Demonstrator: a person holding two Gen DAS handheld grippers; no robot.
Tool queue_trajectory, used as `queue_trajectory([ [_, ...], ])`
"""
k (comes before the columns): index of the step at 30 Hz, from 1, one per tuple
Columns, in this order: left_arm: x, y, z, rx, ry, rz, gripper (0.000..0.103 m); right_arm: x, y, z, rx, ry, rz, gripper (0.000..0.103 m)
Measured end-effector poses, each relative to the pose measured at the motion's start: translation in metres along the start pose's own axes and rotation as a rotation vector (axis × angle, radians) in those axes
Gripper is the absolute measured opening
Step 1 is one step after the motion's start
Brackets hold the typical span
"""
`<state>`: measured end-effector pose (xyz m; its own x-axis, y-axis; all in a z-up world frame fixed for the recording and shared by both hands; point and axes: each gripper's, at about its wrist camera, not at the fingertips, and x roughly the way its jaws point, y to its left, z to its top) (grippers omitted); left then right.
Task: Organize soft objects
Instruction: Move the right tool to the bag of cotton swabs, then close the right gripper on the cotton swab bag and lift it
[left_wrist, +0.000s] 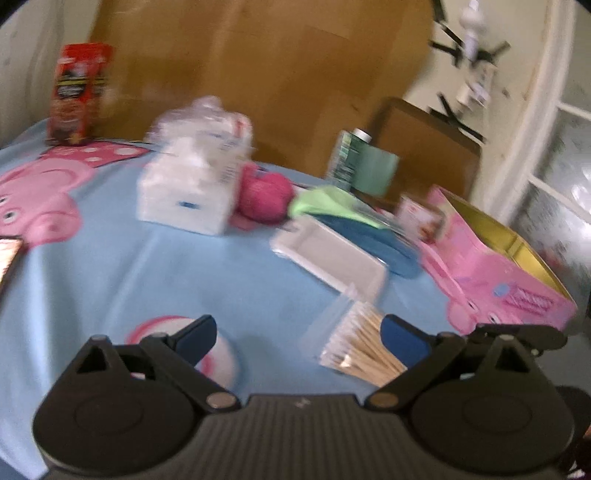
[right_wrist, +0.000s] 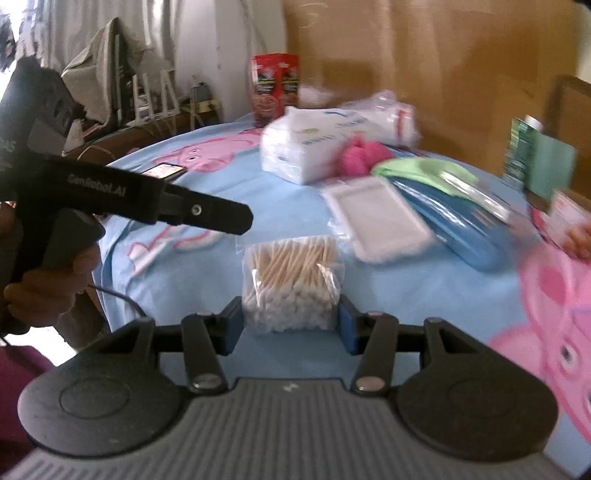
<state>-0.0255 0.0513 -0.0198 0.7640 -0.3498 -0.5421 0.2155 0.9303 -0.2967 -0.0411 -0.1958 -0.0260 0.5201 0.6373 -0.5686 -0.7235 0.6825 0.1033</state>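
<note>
Fingers of my right gripper (right_wrist: 290, 325) pinch the clear bag of wooden cotton swabs (right_wrist: 291, 280) between them for moving, while my left gripper (left_wrist: 299, 338) hangs spread wide, empty, beside it.

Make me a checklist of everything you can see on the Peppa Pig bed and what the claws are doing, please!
Surface: blue cartoon-pig sheet, quite crowded.
Job's things: bag of cotton swabs near the front; white tissue pack; pink yarn ball; green cloth lying on a blue case.
Clutter: white tray, red box at the back, green box, open pink tin, phone.
Grippers: right claw shut on the swab bag's cotton end; left claw open, holding nothing.
Cables: a thin dark cable below the person's hand.
Surroundings: cardboard sheet behind the bed, curtain and piled items to the left in the right wrist view.
</note>
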Motion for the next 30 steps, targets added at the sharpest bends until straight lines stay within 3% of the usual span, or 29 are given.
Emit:
queue_trajectory([
  [13, 0.024, -0.068, -0.003, 0.157, 0.069, -0.092, 0.103, -0.051, -0.037, -0.039, 0.091, -0.034, -0.141, 0.058],
  [22, 0.041, -0.09, -0.004, 0.209, 0.107, -0.098, 0.103, -0.055, -0.033, -0.052, 0.117, -0.061, -0.127, 0.072],
  [30, 0.054, -0.095, -0.008, 0.205, 0.17, -0.157, 0.103, -0.053, -0.03, -0.051, 0.114, -0.08, -0.152, 0.073],
])
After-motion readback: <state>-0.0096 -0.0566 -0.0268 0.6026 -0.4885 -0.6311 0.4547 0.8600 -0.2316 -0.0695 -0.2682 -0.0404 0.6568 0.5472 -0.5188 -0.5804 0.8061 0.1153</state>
